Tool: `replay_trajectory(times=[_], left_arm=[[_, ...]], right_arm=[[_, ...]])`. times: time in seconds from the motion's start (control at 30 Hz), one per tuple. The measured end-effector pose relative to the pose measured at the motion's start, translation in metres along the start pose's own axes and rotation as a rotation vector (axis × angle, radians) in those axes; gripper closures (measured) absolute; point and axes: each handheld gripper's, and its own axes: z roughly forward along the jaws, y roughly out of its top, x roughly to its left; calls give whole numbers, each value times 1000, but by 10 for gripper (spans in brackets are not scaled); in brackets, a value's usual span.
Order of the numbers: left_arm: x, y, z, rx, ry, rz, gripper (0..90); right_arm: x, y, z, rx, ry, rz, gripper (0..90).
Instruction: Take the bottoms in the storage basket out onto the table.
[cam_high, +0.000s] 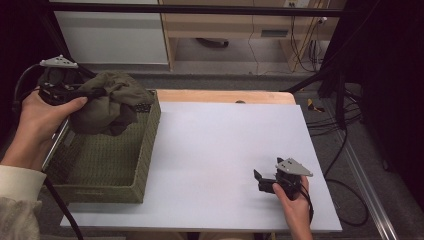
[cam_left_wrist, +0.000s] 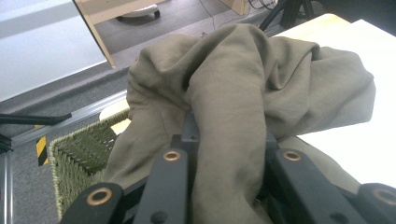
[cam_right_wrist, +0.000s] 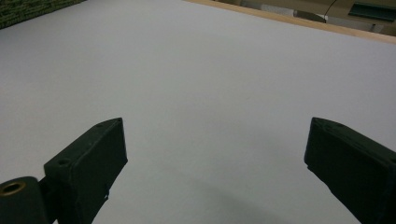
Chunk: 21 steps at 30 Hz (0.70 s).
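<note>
The left gripper (cam_high: 92, 93) has its jaws clamped on a fold of the olive cloth (cam_high: 107, 102); in the left gripper view the fabric (cam_left_wrist: 243, 107) bulges up between the two black jaws and drapes over them. The cloth hangs bunched above the far end of the woven basket (cam_high: 100, 165), which sits at the left of the table with its near part bare. The left hand (cam_high: 40, 117) grips the tool from the left side, its cable looping out behind it.

The right gripper (cam_high: 259, 180) has its jaws spread wide with nothing between them; in the right gripper view the bare white sheet (cam_right_wrist: 196, 79) lies ahead of them. It rests low on the sheet (cam_high: 220, 150) at the near right, well apart from the basket, held by the right hand (cam_high: 295, 200). A strip of wooden table (cam_high: 225, 96) shows beyond the sheet's far edge
</note>
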Motion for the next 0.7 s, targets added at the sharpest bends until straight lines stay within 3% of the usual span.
replay_trajectory(times=[0.7], left_arm=[[-9, 13, 0, -26, -28, -3, 742]], right_arm=[[0, 0, -1, -8, 23, 3, 49]])
